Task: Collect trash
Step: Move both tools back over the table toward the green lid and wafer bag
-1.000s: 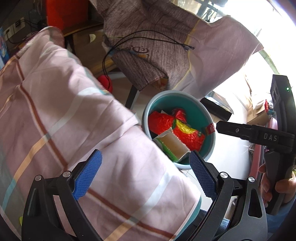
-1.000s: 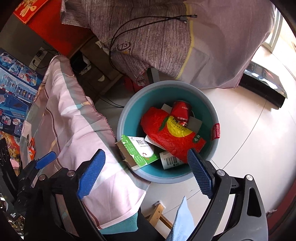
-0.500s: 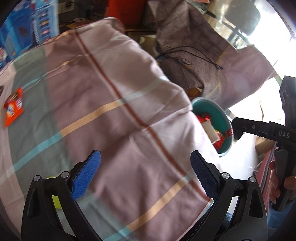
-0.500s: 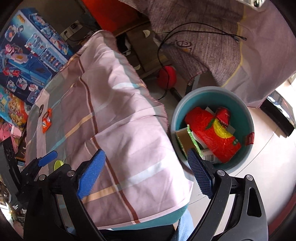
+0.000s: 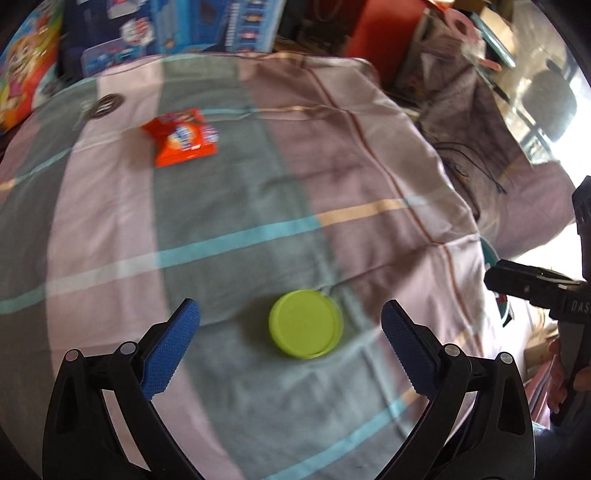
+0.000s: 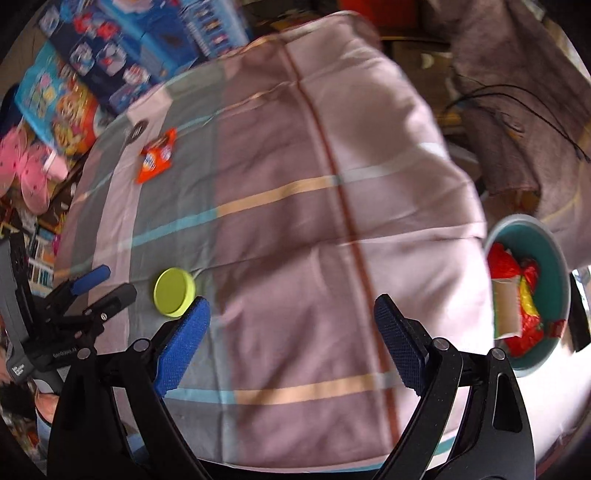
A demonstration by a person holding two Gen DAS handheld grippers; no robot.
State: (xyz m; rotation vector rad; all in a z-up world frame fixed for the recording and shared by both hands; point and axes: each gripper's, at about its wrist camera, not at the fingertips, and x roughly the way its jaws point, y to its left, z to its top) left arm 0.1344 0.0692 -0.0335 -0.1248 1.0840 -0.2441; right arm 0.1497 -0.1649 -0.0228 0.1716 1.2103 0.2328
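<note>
A lime-green round lid (image 5: 306,324) lies on the striped cloth, just ahead of my open, empty left gripper (image 5: 291,343); it also shows in the right wrist view (image 6: 174,292). An orange snack wrapper (image 5: 183,137) lies farther back on the cloth and shows in the right wrist view (image 6: 156,156) too. My right gripper (image 6: 291,343) is open and empty over the cloth's middle. The teal trash bin (image 6: 554,258), holding red wrappers and a carton, stands on the floor at the right, below the table's edge.
The striped pink and grey cloth (image 5: 258,229) covers the table. Toy boxes (image 5: 177,26) stand along its far side. A draped chair with a black cable (image 6: 517,96) is behind the bin. The right gripper's body (image 5: 546,295) is at the left view's right edge.
Both grippers have swung left, away from the bin and over the table. The green lid and orange wrapper have come into view; the bin has slid to the right edge.
</note>
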